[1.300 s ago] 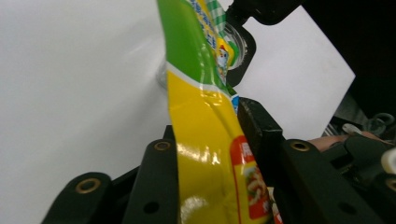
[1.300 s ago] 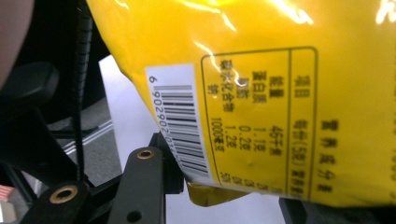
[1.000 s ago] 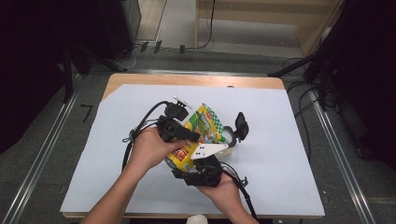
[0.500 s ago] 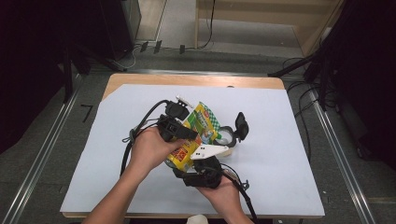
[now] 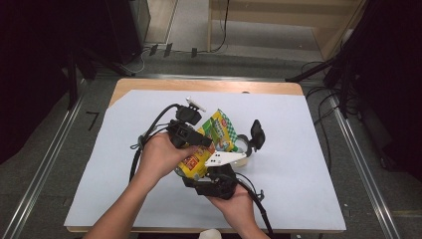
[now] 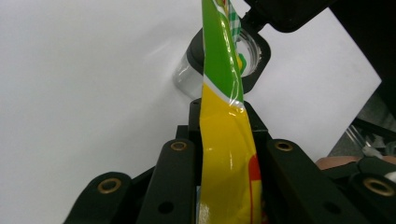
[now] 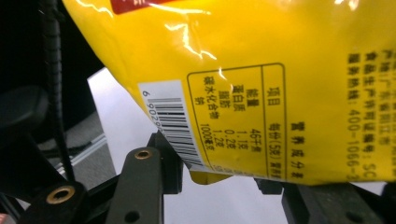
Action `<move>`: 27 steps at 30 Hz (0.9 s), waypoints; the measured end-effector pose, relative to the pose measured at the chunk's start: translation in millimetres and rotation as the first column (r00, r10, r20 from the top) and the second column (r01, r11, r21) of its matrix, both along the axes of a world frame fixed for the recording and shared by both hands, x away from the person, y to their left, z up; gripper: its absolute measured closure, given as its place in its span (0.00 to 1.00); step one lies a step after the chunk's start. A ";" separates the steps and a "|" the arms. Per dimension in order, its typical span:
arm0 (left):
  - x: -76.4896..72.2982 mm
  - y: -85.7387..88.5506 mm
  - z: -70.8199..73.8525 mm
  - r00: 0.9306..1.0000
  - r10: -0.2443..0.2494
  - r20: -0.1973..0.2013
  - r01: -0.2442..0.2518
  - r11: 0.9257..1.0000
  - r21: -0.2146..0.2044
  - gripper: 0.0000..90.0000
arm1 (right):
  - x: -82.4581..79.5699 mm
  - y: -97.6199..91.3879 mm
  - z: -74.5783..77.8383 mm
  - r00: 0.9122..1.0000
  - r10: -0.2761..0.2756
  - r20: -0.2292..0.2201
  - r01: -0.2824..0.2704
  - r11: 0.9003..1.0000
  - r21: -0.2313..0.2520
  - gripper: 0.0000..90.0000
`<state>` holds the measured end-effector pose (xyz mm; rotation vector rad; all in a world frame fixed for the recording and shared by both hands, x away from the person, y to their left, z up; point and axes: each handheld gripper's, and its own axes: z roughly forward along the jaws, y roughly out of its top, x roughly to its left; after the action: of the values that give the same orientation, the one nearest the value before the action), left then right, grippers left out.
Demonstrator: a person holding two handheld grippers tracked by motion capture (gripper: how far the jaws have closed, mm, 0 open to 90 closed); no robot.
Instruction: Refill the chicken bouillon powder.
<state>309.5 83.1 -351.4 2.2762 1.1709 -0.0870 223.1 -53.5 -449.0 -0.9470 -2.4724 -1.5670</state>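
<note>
Little has shifted since the earlier frames: both hands keep their place over the middle of the white sheet covering the table, and the yellow-and-green packet still stands between them, its green end tilted up and away from me. Only my right gripper's jaws have stirred, closing in again on the packet's lower yellow end after easing a little.

From the high view, my left gripper sits at the packet's left side, with the hand wrapped around its body. In the left gripper view, the packet runs edge-on straight up between the two black jaws, which press it flat from both sides; they stand close together with only the foil between them. Beyond the packet's green top I see a clear glass jar on the sheet.

In the right gripper view, the packet's printed back with its barcode hangs just above the jaws. Its bottom corner dips between them, the left jaw touching the foil near the barcode; I cannot tell whether the right jaw presses on it.

In the high view, the jar sits just right of the packet, touching or nearly so.
</note>
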 end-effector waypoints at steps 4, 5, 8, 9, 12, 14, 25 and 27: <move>2.7 1.3 2.2 1.000 -0.006 -0.015 0.006 1.000 -0.011 0.86 | 1.4 -1.3 2.4 1.000 0.004 -0.006 -0.004 1.000 0.025 0.71; 3.5 1.9 2.6 1.000 -0.005 -0.024 0.005 1.000 -0.020 0.84 | 1.8 -1.4 3.0 1.000 0.007 -0.010 -0.007 0.999 0.035 0.71; 5.5 3.2 4.5 0.999 -0.009 -0.033 0.008 0.999 -0.031 0.80 | 2.9 -2.4 4.5 1.000 0.013 -0.011 -0.013 0.998 0.055 0.71; 5.8 3.4 4.9 0.999 -0.010 -0.036 0.009 0.999 -0.036 0.79 | 3.6 -2.9 4.7 1.000 0.018 -0.016 -0.016 0.998 0.065 0.71; 7.8 3.8 6.2 0.999 -0.015 -0.048 0.013 0.999 -0.039 0.78 | 4.6 -3.6 5.6 1.000 0.018 -0.018 -0.016 0.997 0.076 0.71; 10.2 4.2 6.5 0.998 -0.017 -0.065 0.013 0.999 -0.050 0.76 | 5.1 -3.9 6.0 1.000 0.017 -0.022 -0.015 0.997 0.082 0.71; 20.9 1.8 16.5 0.991 0.000 -0.134 -0.003 1.000 -0.022 0.82 | 8.4 -4.6 10.9 0.999 0.023 -0.023 -0.020 0.991 0.130 0.72; 20.6 -0.5 17.6 0.992 0.002 -0.125 -0.002 1.000 0.000 0.84 | 8.8 -1.7 11.2 0.999 0.024 -0.023 -0.021 0.992 0.121 0.72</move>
<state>330.1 82.6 -333.8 2.2974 1.2366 -0.2324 231.9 -55.1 -437.7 -0.9117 -2.3328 -1.6658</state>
